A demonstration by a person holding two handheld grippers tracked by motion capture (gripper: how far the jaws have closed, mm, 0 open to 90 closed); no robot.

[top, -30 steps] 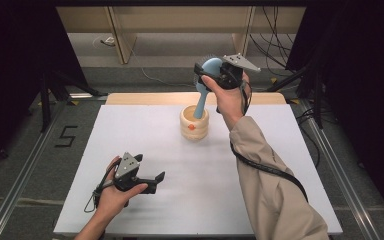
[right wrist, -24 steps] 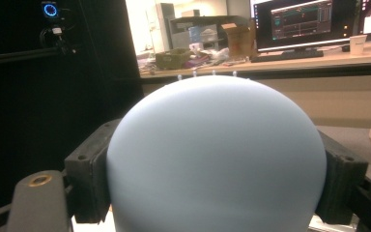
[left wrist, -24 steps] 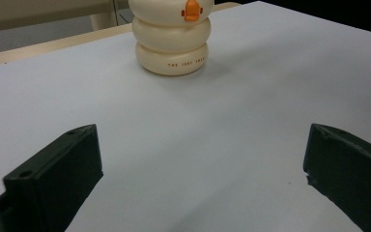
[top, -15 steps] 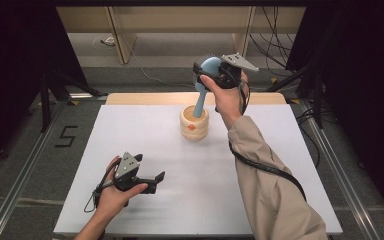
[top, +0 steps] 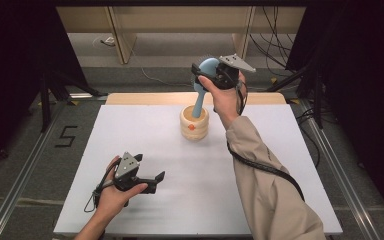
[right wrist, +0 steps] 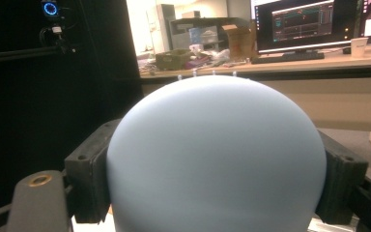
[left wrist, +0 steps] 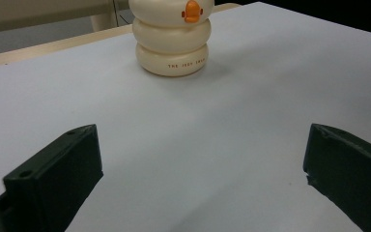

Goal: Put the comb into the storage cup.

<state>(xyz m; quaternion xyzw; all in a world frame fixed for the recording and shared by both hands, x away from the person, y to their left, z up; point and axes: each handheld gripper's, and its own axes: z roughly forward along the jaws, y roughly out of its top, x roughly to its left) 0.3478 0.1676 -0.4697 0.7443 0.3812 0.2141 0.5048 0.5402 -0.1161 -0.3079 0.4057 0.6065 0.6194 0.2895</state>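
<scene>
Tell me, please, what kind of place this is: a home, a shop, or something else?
Probably a lab or office set up for recording. The white table stands between dark curtains, cables run across the floor behind it, and the right gripper view shows a desk with computer monitors.

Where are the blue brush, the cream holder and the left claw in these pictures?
blue brush (top: pixel 207 70), high view, on its rounded head
cream holder (top: pixel 194 127), high view, on its side wall
left claw (top: pixel 156 181), high view, between its open tips
</scene>
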